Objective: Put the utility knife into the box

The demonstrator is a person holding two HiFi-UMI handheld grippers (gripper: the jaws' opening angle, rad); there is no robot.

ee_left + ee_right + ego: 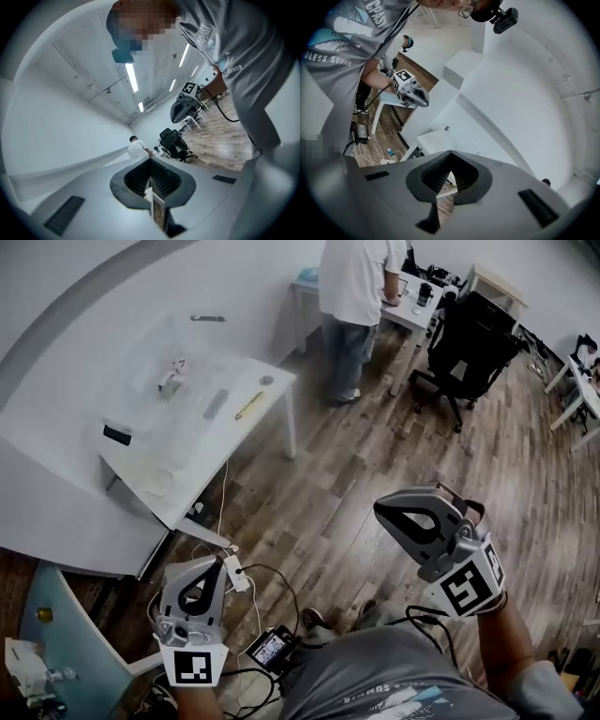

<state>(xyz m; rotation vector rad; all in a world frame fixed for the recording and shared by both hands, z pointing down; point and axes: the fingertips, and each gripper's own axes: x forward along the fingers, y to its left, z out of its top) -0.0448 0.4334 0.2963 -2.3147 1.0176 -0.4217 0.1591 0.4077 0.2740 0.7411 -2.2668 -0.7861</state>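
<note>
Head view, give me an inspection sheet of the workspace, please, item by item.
Surface: white table, apart from both grippers.
Job's things: slim yellow item and slim grey item on the table; which is the knife, cannot tell; box not made out.
Clutter: small black object on the table.
Grippers: left hand-held gripper and right hand-held gripper shut, empty, over the floor.
Cables: power strip and adapter on wooden floor.
Surroundings: person at desk; black chair.

Two tools (217, 566) (382, 510), one table (202, 451), one chair (469, 343).
</note>
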